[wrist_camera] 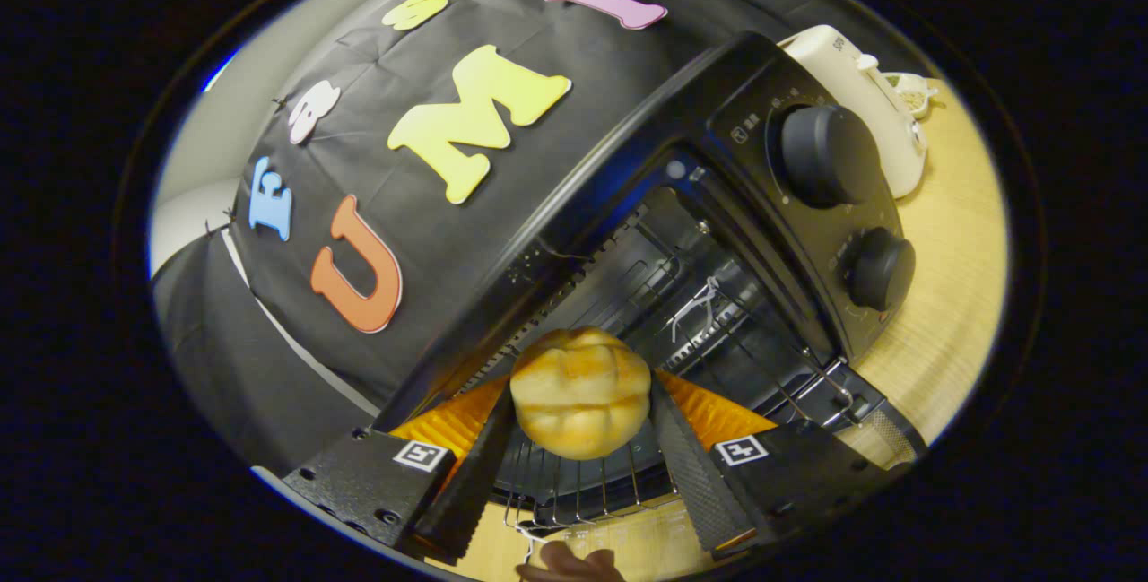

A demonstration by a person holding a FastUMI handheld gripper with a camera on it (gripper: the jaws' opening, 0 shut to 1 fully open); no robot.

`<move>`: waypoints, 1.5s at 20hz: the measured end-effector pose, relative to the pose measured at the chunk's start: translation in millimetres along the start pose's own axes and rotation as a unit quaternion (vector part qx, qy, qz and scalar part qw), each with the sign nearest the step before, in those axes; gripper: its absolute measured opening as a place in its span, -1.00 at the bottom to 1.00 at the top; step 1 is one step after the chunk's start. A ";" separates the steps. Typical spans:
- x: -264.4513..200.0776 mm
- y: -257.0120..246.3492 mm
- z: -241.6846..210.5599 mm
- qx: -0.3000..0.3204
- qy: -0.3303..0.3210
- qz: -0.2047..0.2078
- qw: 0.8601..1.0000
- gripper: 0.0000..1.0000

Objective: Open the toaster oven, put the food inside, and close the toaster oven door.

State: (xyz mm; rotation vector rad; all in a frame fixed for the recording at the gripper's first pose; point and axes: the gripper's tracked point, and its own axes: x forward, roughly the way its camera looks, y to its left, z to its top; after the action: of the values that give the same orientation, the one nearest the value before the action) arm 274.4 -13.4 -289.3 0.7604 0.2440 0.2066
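Gripper [581,438], fingers clamped on a golden round bun [580,392] at lower centre, faces the open black toaster oven [717,277]; the bun risks snagging the wire rack [583,497].

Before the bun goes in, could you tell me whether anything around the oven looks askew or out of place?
Nothing stands out. The toaster oven is open, its wire rack drawn out level under the bread bun, which the gripper holds between both fingers. The white kettle stands upright beyond the oven; nothing looks spilled.
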 end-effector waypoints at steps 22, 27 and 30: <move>-181.6 18.8 -28.6 -0.306 0.055 -0.096 0.946 1.00; -199.6 2.8 -79.5 -0.330 0.145 -0.125 0.924 1.00; -199.3 -1.0 -93.9 -0.348 0.161 -0.127 0.915 1.00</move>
State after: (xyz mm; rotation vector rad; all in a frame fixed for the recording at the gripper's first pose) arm 57.5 -6.9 -327.1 -0.0246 0.5440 0.1545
